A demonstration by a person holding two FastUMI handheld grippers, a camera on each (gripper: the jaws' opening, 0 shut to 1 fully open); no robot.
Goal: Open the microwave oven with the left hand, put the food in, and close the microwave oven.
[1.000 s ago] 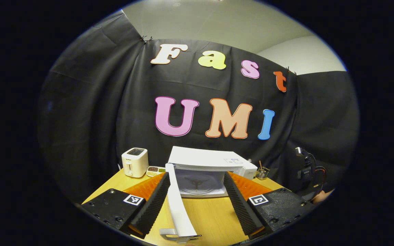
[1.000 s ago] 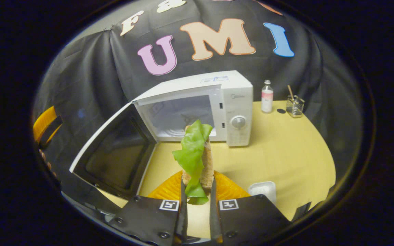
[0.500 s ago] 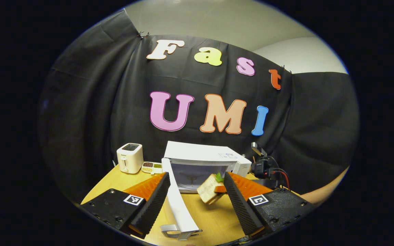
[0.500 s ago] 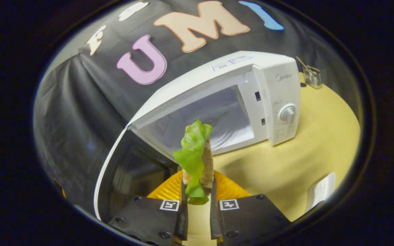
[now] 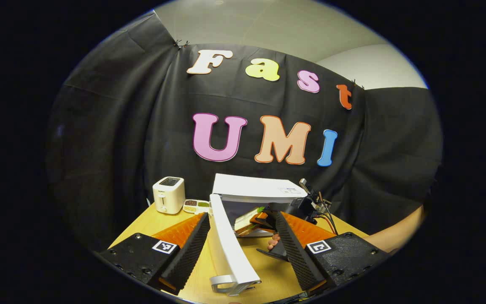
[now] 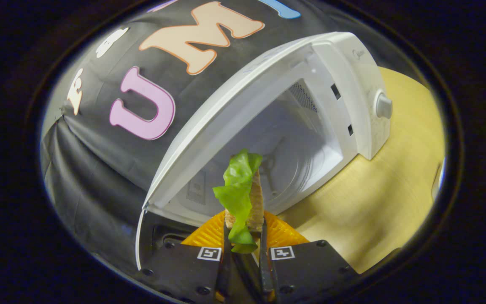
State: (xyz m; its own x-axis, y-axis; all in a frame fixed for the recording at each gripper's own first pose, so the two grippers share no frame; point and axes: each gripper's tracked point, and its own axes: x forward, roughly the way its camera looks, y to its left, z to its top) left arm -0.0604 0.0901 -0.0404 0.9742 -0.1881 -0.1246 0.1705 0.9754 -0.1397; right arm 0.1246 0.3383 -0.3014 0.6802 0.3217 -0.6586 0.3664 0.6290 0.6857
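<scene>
Right now the right gripper [image 6: 243, 242] pinches the sandwich [image 6: 245, 198] between both fingers, upright, at the mouth of the microwave [image 6: 310, 105]; the cavity ahead lies open, turntable bare. Its door [image 5: 230, 240] stands swung wide, edge-on between the spread, empty fingers of the left gripper [image 5: 241, 240], touching neither. From that side the sandwich [image 5: 249, 219] sits at the opening's lower edge. A toaster [image 5: 168, 194] stands well apart on the table [image 5: 264, 270].

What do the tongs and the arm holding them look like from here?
Both tongs, left tongs and right tongs, have black textured bodies, each carrying two square black-and-white tags, with ribbed orange parts behind. In the left gripper view the right tongs trail red and black cables, on a bare, sleeveless forearm.
</scene>
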